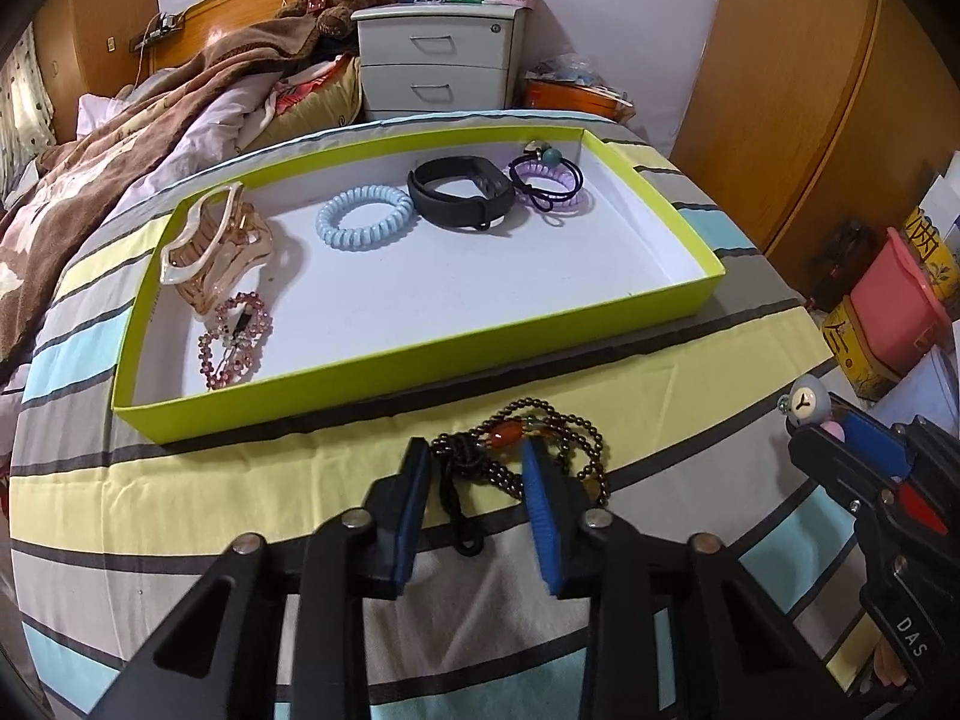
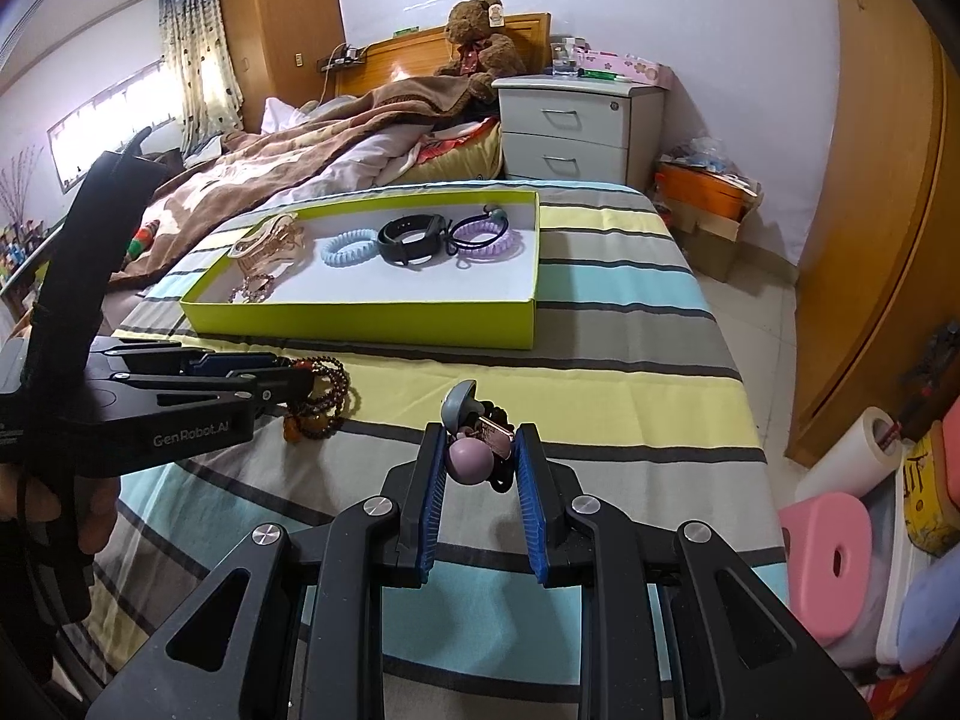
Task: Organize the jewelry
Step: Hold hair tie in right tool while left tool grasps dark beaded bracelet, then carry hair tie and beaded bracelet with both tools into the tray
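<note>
Left fingers (image 1: 543,495) clamp beaded necklace (image 1: 540,438) between; right fingers (image 2: 435,480) grip charm bundle (image 2: 477,444).

White lettering reads "GenRobot.AI" on the black body of the left gripper (image 2: 303,381), seen at the near left in the right wrist view. On the right gripper (image 1: 840,429), at the near right in the left wrist view, white letters "DAS" stand on its black body — nothing else is legible.
</note>
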The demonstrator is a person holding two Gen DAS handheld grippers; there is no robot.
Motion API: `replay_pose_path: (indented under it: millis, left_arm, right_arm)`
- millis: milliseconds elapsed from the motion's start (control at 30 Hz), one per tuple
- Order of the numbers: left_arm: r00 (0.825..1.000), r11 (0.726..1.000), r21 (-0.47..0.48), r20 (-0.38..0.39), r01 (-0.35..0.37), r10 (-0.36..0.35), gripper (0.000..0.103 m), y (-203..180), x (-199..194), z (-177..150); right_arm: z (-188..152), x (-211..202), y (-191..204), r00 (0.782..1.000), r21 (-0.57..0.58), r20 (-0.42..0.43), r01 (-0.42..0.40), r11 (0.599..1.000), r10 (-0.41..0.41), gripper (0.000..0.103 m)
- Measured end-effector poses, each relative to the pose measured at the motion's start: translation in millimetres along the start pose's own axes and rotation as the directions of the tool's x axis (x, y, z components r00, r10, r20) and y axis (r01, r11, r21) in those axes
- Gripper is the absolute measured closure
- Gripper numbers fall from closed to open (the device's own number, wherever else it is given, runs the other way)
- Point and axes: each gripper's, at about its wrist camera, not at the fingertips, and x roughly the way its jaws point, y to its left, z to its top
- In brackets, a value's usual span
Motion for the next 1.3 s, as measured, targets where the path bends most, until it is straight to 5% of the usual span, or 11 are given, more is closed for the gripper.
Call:
replay_pose_path:
  millis: [200, 1300]
  left_arm:
    - [1.0, 1.0, -0.006, 0.011, 0.011, -0.011, 0.085, 1, -4, -1]
    - [0.994, 0.997, -0.025, 0.086, 0.074, -0.071, 0.096, 9, -36, 0]
  right_arm:
    - [0, 0, 0, 1.0, 0.007, 0.003, 0.003, 1.0, -0.003, 0.079]
    - [2, -15, 5, 0.999, 0.027, 0.036, 0.013, 1.0, -0.014, 0.079]
